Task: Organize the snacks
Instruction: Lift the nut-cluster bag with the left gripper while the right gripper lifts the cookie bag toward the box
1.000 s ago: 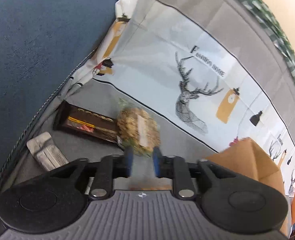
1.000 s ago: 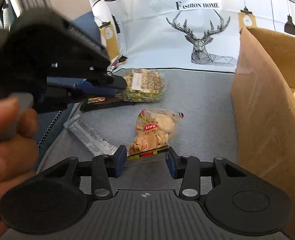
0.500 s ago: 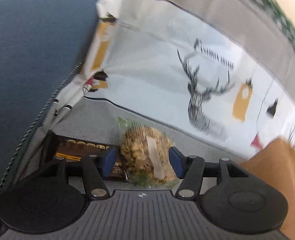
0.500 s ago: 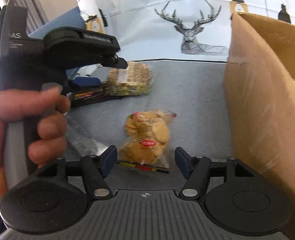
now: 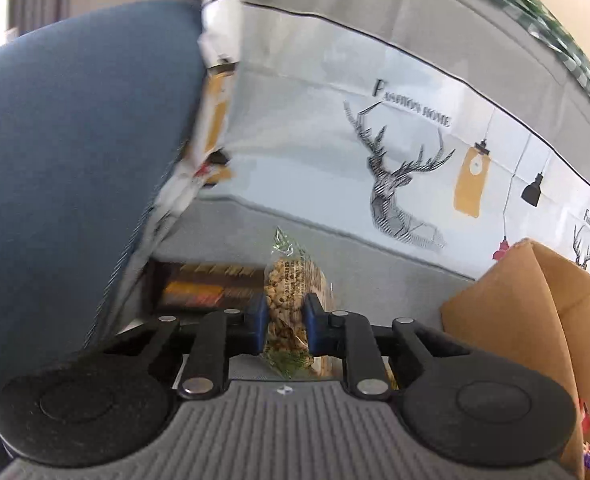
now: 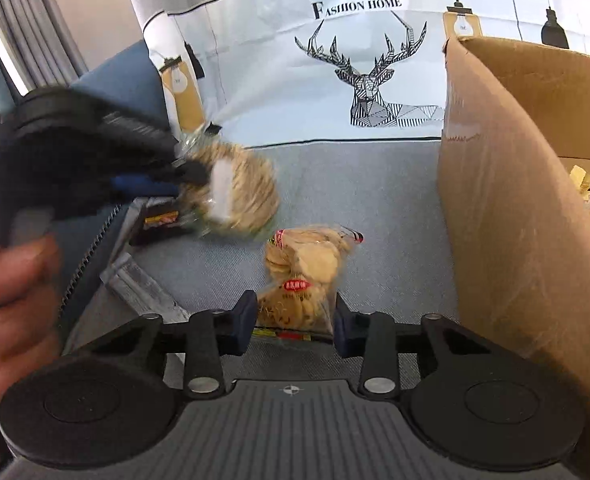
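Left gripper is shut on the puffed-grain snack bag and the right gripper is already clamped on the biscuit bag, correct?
Not quite. The right wrist view shows the right gripper open, its fingers straddling the biscuit bag without clamping it. The left gripper is indeed shut on the puffed-grain snack bag.

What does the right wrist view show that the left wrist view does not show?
Only the right wrist view shows the biscuit bag between the open right tongs, a silver packet and the person's hand. Only the left wrist view shows the left tongs shut on the nut bag. Both show the cardboard box, dark bar and deer cover.
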Demonstrator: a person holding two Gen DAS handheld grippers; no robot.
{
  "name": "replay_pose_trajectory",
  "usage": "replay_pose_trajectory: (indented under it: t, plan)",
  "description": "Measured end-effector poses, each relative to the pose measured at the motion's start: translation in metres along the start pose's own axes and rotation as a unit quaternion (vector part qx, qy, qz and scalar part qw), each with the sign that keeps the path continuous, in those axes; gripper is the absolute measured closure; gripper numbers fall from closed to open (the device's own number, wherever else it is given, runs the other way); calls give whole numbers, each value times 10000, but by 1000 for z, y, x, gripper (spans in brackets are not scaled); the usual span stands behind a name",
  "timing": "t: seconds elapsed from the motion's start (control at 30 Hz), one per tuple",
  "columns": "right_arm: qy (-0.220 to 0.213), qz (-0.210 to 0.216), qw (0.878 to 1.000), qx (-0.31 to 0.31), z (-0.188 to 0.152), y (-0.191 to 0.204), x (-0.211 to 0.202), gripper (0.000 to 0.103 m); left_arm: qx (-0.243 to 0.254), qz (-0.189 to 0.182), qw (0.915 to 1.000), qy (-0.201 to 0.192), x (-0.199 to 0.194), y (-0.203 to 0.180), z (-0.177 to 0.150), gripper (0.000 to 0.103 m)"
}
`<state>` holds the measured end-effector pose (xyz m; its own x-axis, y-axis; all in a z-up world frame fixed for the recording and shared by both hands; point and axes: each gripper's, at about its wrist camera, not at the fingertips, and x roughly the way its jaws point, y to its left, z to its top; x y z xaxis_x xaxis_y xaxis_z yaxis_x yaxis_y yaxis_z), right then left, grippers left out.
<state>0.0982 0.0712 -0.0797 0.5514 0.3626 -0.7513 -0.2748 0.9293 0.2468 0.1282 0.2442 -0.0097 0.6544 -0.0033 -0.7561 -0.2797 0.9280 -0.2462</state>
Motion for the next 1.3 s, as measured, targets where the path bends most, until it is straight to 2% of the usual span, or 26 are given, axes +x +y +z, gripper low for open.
replay_pose_trajectory:
  t: [0.17, 0.23, 0.33, 0.4, 0.47, 0.63, 0.67, 0.83, 0.9, 0.97, 1.17, 1.23, 1.3]
  plan:
    - [116, 68, 9998, 117, 2, 0, -6, 65, -885, 268, 9955, 193, -20, 23, -36, 83]
    - [242, 69, 9994, 221, 4, -1, -4, 64, -963, 344, 9937, 455, -12, 29, -41, 81]
    - [346, -7, 9992, 207, 4, 0, -2, 61, -896, 335, 9947, 376, -12, 34, -28, 72]
    - [434, -31, 9991, 29, 2, 6, 2, 60, -972, 371, 9944, 208, -13, 37, -24, 52]
    - [422, -54, 9989, -189, -1, 10, 3, 51, -1043, 350, 9936, 273, -8, 37, -25, 40]
    - [197, -343, 9981, -481, -3, 14, 4, 35, -855, 186, 9955, 363, 3, 29, -23, 22]
    - [151, -361, 9978, -543, -3, 15, 5, 35, -773, 177, 9962, 368, 6, 27, -23, 18]
    - [154, -392, 9971, -632, 0, 10, 12, 29, -253, 393, 9975, 523, 14, 16, -21, 16]
    - [170, -407, 9969, -646, 0, 9, 16, 27, -137, 442, 9973, 571, 16, 12, -21, 5]
    - [207, -433, 9965, -682, -2, 8, 18, 27, 66, 400, 9972, 627, 19, 6, -21, 1]
    - [247, -453, 9959, -744, -4, 5, 23, 31, 615, 575, 9933, 786, 32, -8, -30, 1]
    - [285, -410, 9959, -754, -5, 5, 24, 44, 675, 526, 9930, 808, 34, -9, -32, 1]
    - [302, -361, 9957, -803, -7, 6, 24, 52, 703, 522, 9926, 841, 35, -10, -33, 1]
